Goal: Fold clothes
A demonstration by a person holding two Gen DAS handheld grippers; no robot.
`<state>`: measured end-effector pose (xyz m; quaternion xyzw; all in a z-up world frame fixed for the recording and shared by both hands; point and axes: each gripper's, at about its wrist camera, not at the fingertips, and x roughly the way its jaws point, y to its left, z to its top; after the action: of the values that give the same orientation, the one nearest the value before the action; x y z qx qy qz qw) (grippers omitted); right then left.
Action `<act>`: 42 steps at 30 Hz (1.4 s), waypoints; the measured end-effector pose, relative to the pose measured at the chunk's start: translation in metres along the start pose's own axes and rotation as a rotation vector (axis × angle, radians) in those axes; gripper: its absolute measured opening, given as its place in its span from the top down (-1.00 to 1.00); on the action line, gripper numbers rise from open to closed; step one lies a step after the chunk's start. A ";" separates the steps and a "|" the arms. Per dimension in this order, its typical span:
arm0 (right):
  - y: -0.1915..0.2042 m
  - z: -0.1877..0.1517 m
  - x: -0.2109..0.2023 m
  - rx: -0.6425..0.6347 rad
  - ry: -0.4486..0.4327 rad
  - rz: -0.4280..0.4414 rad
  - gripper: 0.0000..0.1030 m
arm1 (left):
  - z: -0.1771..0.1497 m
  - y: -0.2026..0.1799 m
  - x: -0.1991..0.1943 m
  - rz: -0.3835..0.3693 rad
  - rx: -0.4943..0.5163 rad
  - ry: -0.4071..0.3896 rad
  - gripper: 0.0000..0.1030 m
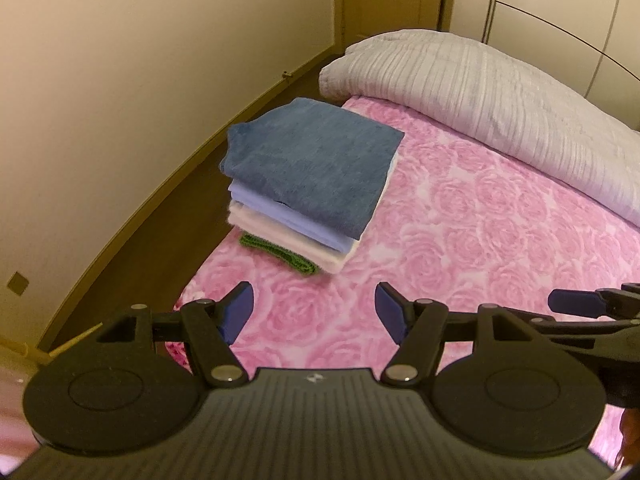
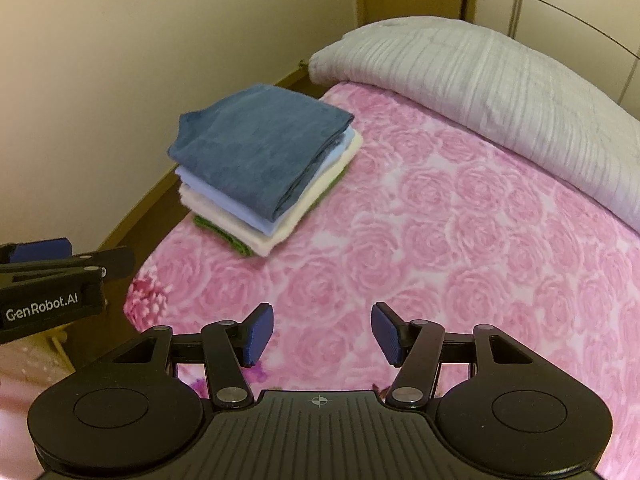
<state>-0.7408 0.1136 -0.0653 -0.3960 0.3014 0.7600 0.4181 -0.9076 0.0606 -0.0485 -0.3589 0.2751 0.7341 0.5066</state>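
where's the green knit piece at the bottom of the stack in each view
Left wrist: the green knit piece peeks out under the folded stack's near edge, centre-left, above the open left claw.
Right wrist: it shows as a thin strip under the stack's near-left corner, left of centre, above the open right claw.
Shared landmark: the folded dark blue towel topping the stack in both views.

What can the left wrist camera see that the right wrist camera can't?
Only the left wrist view shows the wall plate low down, and the right tongs poking in from the side. Only the right wrist view shows the left tongs from the side, with the GenRobot.AI label. Both show the stack of folded clothes, blue one on top, the pink rose blanket and the grey duvet. Both tongs are open and empty.
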 end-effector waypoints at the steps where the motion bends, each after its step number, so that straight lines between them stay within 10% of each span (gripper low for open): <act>1: -0.004 0.001 0.001 -0.010 0.003 0.006 -0.13 | 0.000 -0.003 -0.001 0.006 -0.009 -0.001 -0.24; 23: -0.116 -0.004 -0.011 -0.299 0.042 0.121 -0.13 | -0.037 -0.127 -0.036 0.144 -0.262 -0.009 -0.24; 42: -0.120 0.034 0.025 -0.386 0.071 0.167 -0.13 | -0.015 -0.129 0.005 0.187 -0.318 0.047 -0.24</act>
<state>-0.6560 0.2065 -0.0848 -0.4688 0.1968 0.8212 0.2591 -0.7833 0.0949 -0.0662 -0.4242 0.1997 0.8037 0.3665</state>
